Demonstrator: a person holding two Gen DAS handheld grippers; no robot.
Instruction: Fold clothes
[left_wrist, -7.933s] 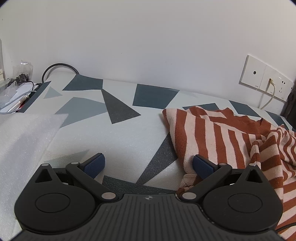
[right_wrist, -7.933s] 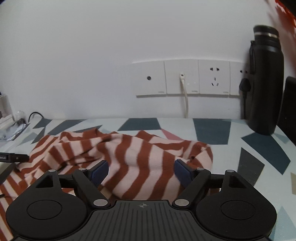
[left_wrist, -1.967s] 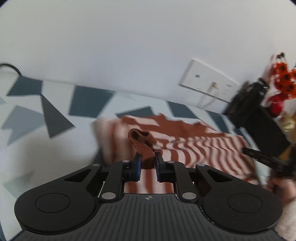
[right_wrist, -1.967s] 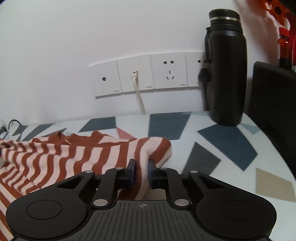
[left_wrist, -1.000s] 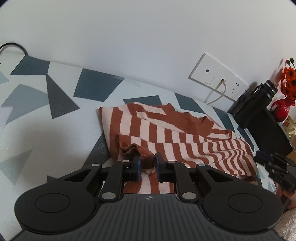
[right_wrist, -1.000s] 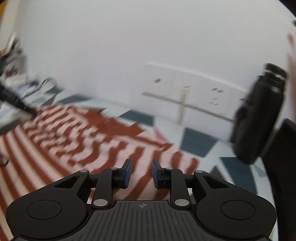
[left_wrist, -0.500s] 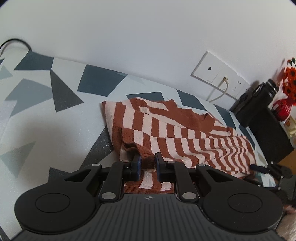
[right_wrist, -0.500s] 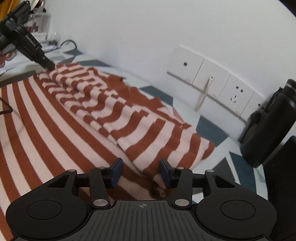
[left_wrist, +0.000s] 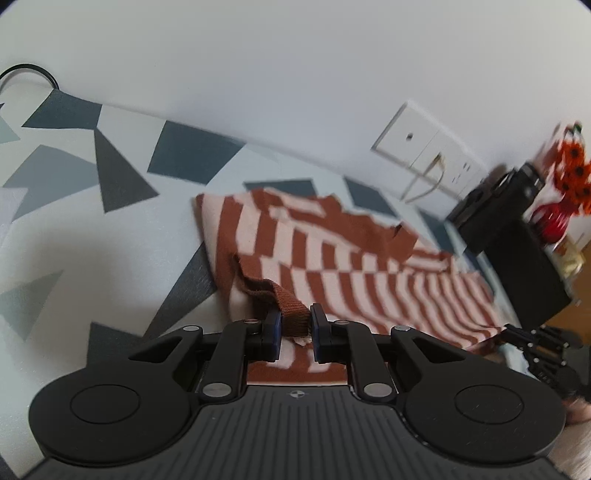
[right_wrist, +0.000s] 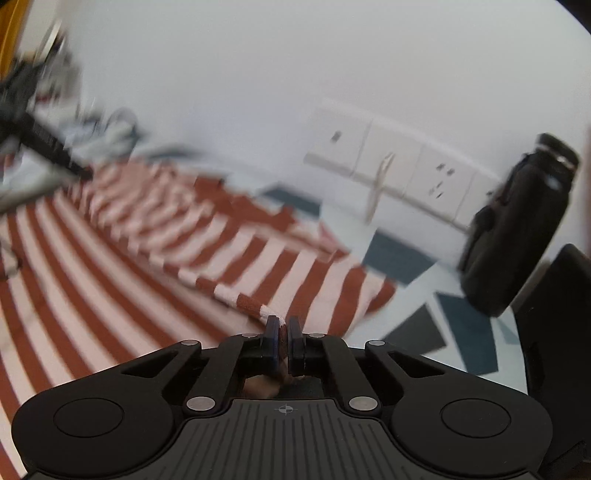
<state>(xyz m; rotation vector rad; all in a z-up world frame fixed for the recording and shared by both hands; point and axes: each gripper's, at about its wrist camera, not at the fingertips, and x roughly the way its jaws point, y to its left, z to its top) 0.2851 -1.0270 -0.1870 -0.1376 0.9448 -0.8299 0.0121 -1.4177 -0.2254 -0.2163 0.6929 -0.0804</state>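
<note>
A rust and pale pink striped sweater (left_wrist: 369, 273) lies spread on the patterned table. My left gripper (left_wrist: 294, 325) is shut on a brown ribbed edge (left_wrist: 291, 312) of the sweater, lifted a little off the cloth. In the right wrist view the striped sweater (right_wrist: 147, 251) stretches from left to centre, blurred by motion. My right gripper (right_wrist: 283, 332) is shut on a striped edge (right_wrist: 258, 310) of it near the front. The right gripper (left_wrist: 543, 343) shows at the far right of the left wrist view, and the left gripper (right_wrist: 33, 133) at the far left of the right wrist view.
The table (left_wrist: 92, 236) has a white cover with grey and blue triangles. Wall sockets (right_wrist: 388, 173) with a plugged cable sit behind. A black bottle (right_wrist: 517, 229) and a black box (right_wrist: 554, 332) stand at the right, with a red vase of orange flowers (left_wrist: 557, 214). Clutter (right_wrist: 92, 129) lies far left.
My right gripper has shut on the sweater's striped edge; half a second ago it stood open. The left gripper keeps its hold and has lifted the brown edge slightly.
</note>
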